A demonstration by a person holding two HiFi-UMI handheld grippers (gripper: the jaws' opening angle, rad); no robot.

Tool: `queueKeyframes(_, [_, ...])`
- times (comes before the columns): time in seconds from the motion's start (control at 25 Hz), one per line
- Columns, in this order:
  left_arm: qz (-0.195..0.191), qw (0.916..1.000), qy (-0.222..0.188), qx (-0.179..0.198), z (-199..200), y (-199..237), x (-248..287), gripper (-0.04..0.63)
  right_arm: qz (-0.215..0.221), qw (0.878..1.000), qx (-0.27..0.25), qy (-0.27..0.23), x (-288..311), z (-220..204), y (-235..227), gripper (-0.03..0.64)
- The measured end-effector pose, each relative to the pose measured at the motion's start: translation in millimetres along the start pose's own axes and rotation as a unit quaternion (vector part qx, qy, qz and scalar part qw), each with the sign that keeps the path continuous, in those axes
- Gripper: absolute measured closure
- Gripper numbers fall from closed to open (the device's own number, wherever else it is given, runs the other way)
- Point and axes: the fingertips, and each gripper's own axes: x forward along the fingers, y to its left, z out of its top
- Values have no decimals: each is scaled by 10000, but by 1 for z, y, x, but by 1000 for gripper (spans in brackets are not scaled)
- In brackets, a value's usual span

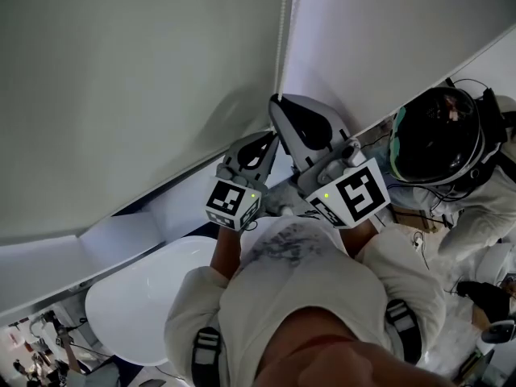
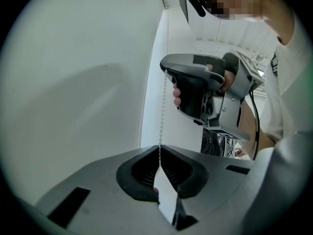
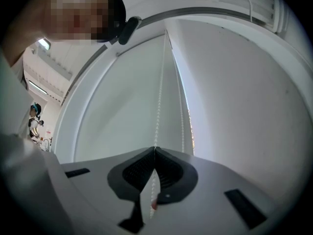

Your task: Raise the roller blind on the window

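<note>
The bead chain (image 2: 162,111) is being clamped by the fingers (image 2: 144,170) of left gripper (image 2: 159,153) and right gripper (image 3: 155,153); straight, alternating pulls are being called for to lift the blind (image 1: 121,95)

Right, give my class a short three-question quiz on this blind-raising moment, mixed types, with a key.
1. True or false: the left gripper is open and empty.
2. Which holds the bead chain higher up: A the left gripper, B the right gripper?
3. How many bead chain strands show in the right gripper view?
Key: 1 false, it is shut on the bead chain; 2 B; 3 two.
</note>
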Motion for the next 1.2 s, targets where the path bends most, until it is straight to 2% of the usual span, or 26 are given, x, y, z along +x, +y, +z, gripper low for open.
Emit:
queueKeyframes(0.2, [57, 9998, 142, -145, -18, -4, -1, 580, -21, 9999, 116, 99, -10, -16, 0, 555])
queueKeyframes(0.76, [243, 9978, 478, -383, -90, 20, -12, 580, 59, 9982, 243, 552, -3, -92, 14, 555])
queueKeyframes(1.2, [251, 9950, 781, -573, -126, 17, -13, 580, 37, 9965, 256, 791, -17, -125, 18, 555])
